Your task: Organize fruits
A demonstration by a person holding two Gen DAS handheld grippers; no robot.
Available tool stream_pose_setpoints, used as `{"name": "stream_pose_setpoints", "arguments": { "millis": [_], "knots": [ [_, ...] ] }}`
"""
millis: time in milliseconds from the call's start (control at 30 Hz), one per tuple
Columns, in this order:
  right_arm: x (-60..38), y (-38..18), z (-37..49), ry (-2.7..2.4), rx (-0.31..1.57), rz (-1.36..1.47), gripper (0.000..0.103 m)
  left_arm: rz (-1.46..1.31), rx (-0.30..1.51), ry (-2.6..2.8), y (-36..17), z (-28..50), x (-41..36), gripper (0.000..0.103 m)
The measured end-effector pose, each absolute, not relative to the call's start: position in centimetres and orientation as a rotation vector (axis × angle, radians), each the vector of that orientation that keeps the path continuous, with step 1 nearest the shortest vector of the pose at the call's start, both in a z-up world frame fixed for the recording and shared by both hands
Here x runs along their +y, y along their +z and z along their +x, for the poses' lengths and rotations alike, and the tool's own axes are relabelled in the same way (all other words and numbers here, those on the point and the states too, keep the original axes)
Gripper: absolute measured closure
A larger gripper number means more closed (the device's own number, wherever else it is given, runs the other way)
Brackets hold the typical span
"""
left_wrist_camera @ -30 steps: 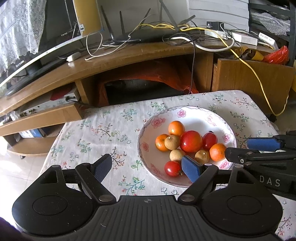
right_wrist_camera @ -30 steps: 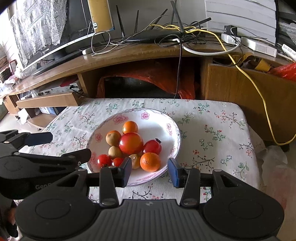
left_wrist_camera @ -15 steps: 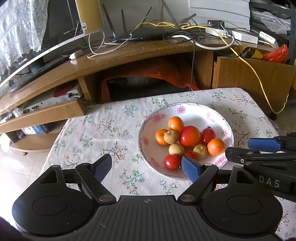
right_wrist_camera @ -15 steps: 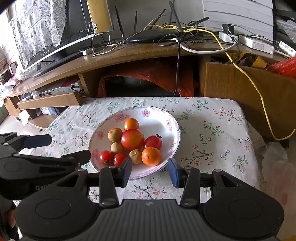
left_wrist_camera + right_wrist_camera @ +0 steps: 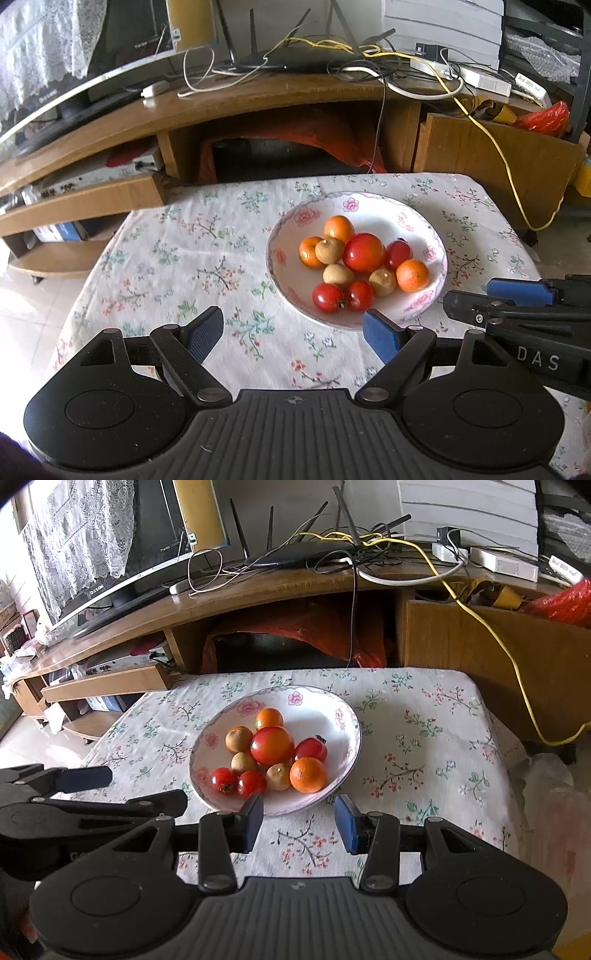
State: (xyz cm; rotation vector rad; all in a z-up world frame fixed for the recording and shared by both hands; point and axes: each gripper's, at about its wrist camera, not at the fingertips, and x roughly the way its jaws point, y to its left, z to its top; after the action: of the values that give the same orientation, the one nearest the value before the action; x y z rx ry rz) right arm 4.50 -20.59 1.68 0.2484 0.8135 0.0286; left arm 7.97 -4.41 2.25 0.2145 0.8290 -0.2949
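- My left gripper [image 5: 293,334] has its fingers spread wide with nothing between them, hovering over the flowered table [image 5: 177,258].
- My right gripper [image 5: 299,821] holds its fingers [image 5: 253,821] moderately apart, also empty.
- The bowl [image 5: 343,716] sits just ahead of the right fingers, its near rim between their tips; from the left gripper it lies ahead and toward the right finger.
- Inside it I see a large red tomato [image 5: 272,744] in the middle, oranges [image 5: 308,774], small tomatoes [image 5: 224,781] and brownish round fruits [image 5: 239,739], all clustered and touching.
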Motion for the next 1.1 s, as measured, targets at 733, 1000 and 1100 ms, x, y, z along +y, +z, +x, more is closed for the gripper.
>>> {"name": "stream_pose_setpoints", "arguments": {
  "millis": [733,1000,1100],
  "knots": [
    [-19.6,2.0,-0.7,0.042,0.827,0.325,0.06,0.16,0.864,-0.26,2.4,3.8,-2.3,0.007],
    [-19.0,1.7,-2.2,0.036,0.844,0.327,0.06,0.166,0.883,-0.259,2.1,2.4,-1.9,0.007],
    [-18.6,1.4,-2.8,0.033,0.864,0.321,0.06,0.172,0.896,-0.251,1.8,1.8,-1.7,0.008]
  ]
}}
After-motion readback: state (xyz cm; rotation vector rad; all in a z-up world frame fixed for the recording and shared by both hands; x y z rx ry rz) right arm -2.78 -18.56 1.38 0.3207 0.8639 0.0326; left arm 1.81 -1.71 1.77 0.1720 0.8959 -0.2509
